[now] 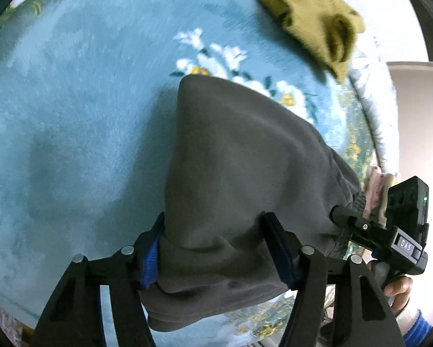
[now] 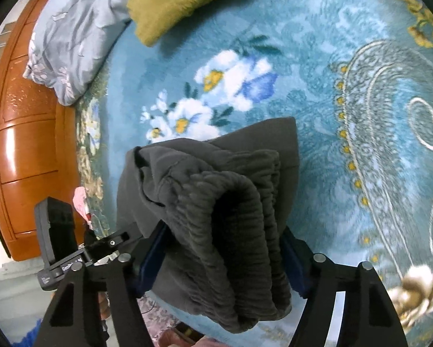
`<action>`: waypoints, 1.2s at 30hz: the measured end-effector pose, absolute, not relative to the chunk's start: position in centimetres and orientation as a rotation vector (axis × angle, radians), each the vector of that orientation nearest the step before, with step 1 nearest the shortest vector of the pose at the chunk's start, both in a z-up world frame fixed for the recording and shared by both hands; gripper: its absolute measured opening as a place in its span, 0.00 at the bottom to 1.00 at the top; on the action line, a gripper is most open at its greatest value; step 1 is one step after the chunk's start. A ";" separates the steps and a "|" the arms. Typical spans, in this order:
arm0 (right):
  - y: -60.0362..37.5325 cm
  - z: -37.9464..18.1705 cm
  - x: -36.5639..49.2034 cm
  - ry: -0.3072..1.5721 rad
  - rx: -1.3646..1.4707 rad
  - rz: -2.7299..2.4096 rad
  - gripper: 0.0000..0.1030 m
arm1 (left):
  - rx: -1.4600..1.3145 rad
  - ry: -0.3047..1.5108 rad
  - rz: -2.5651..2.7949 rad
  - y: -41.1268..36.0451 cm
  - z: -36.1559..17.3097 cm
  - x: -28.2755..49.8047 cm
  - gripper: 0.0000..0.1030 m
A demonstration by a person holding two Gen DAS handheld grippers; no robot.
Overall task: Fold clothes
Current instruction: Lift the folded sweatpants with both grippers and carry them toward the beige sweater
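A dark grey garment (image 1: 231, 173) hangs over the blue floral blanket (image 1: 72, 115), held up by both grippers. My left gripper (image 1: 216, 254) is shut on its plain hem end. My right gripper (image 2: 222, 257) is shut on its gathered elastic waistband (image 2: 231, 217), which bunches between the jaws. The right gripper also shows at the right edge of the left wrist view (image 1: 390, 231), pinching the same garment. The left gripper shows at the lower left of the right wrist view (image 2: 72, 248). An olive green garment (image 1: 309, 20) lies crumpled further away on the blanket, also in the right wrist view (image 2: 181, 3).
A pale grey-blue quilt (image 2: 72, 34) lies bunched at the blanket's (image 2: 317, 86) far left edge. A glossy orange wooden bed frame (image 2: 25, 144) runs along the left. A pink cloth (image 2: 82, 199) sits by the frame. A white wall (image 1: 418, 130) stands at the right.
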State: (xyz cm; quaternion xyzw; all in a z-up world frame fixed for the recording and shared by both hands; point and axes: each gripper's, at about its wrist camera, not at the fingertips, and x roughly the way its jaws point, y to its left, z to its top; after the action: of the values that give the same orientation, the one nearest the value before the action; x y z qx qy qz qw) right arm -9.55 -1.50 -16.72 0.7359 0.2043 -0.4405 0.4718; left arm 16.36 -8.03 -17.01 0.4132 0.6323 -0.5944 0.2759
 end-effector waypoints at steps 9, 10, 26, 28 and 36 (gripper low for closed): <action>1.7 -6.9 -10.9 0.459 1.665 -1.218 0.70 | 1.036 1.627 -1.832 -6.2 -9.1 13.8 0.62; 2.2 -5.7 -11.3 0.447 1.650 -1.243 0.70 | 1.032 1.614 -1.869 -6.2 -8.2 12.9 0.62; 16.3 16.6 -23.6 0.133 1.378 -1.705 0.70 | 1.056 1.385 -2.442 -1.3 9.6 -5.5 0.62; 18.7 18.4 -25.5 0.089 1.355 -1.736 0.70 | 1.055 1.369 -2.472 0.1 11.4 -7.9 0.61; 28.2 21.7 -34.2 -0.026 1.285 -1.769 0.70 | 1.047 1.252 -2.545 8.2 16.1 -17.0 0.61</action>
State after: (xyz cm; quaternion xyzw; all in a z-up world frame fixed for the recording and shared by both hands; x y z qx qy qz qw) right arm -34.17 28.19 21.67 0.5218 -0.0106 -0.7187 0.4594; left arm -16.98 8.21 16.11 0.3458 0.4132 -0.8404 0.0590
